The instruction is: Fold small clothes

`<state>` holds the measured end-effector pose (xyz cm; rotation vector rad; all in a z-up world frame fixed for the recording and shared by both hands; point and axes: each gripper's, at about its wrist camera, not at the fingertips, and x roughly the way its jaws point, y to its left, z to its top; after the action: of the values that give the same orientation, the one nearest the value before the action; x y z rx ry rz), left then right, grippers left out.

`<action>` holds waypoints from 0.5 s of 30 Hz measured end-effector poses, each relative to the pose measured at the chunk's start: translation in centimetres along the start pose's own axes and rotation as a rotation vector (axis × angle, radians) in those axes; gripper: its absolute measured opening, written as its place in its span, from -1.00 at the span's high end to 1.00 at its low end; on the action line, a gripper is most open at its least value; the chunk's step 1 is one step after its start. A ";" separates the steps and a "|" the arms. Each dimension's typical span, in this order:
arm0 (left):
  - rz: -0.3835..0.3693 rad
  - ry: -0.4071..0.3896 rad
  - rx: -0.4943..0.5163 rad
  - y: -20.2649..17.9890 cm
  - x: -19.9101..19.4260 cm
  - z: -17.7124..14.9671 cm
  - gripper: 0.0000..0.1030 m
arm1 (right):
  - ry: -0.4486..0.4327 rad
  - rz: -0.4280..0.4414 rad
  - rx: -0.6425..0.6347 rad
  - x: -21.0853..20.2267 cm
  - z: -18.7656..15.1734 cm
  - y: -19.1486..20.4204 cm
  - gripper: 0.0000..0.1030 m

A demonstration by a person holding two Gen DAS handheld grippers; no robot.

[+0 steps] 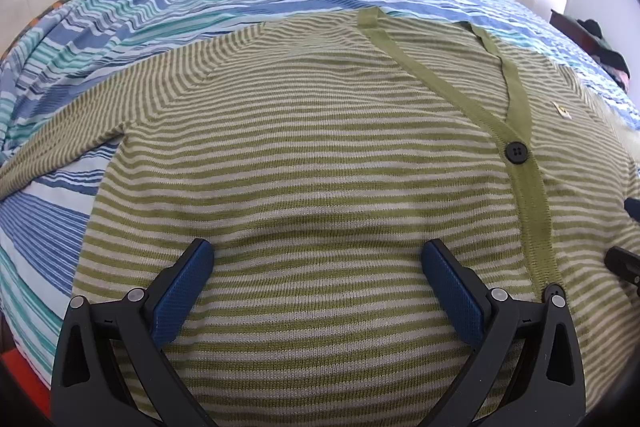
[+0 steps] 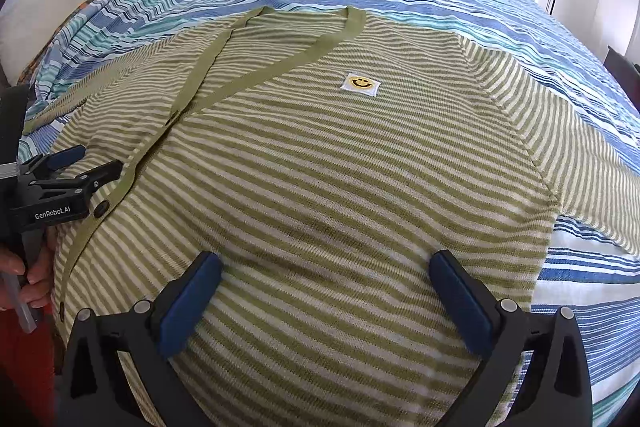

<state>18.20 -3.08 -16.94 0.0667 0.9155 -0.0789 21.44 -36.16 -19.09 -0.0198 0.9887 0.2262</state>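
In the left wrist view, a green-and-cream striped knit cardigan with a plain green button band (image 1: pixel 320 155) lies flat, front up, on a bed covered in a blue, teal and white striped bedspread (image 1: pixel 168 11). The knit looks soft, light and limp, likely to sag and stretch when lifted, so a firm pinch at the hem, a side seam or a sleeve edge should serve best. The left hand-held gripper (image 1: pixel 318 267) hovers low above the lower body panel, jaws spread wide and empty, with a black button (image 1: pixel 516 151) to its right.

In the right wrist view, the right hand-held gripper (image 2: pixel 326 277) is likewise wide open and empty over the wearer's-left panel, below a small white patch with a yellow smiley (image 2: pixel 359 83). The cardigan's side edge lies just right of it, the sleeve beyond.
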 end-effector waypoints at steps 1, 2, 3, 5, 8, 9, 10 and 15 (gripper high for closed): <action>-0.002 0.013 -0.001 0.1 -0.1 0.2 -0.99 | 0.016 -0.001 -0.018 -0.2 0.0 0.0 -1.00; -0.006 0.031 0.002 0.1 -0.1 0.4 -0.99 | 0.031 0.003 -0.035 -0.6 -0.2 0.0 -0.99; -0.011 0.050 0.010 0.2 -0.3 0.7 -0.99 | 0.047 0.011 -0.044 -1.0 -0.4 -0.3 -0.99; -0.031 0.080 0.003 0.7 -0.9 0.9 -0.99 | 0.066 0.012 -0.028 -2.4 -0.9 -1.9 -0.99; -0.035 0.100 -0.059 2.1 -2.1 0.5 -0.99 | 0.023 -0.034 0.116 -5.6 -2.4 -7.3 -0.99; -0.030 0.107 -0.078 2.6 -2.5 0.3 -0.99 | 0.002 -0.041 0.196 -6.7 -3.1 -9.9 -0.99; -0.024 0.110 -0.096 3.1 -3.0 0.0 -0.99 | -0.019 -0.042 0.289 -7.8 -4.0 -12.8 -0.99; 0.013 0.098 -0.195 4.7 -5.3 -1.7 -0.99 | -0.183 -0.040 0.811 -13.3 -10.1 -29.0 -0.99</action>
<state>14.08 2.00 -13.64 -0.1055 1.0168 0.0263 11.83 -68.08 -16.11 0.7087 0.8386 -0.2183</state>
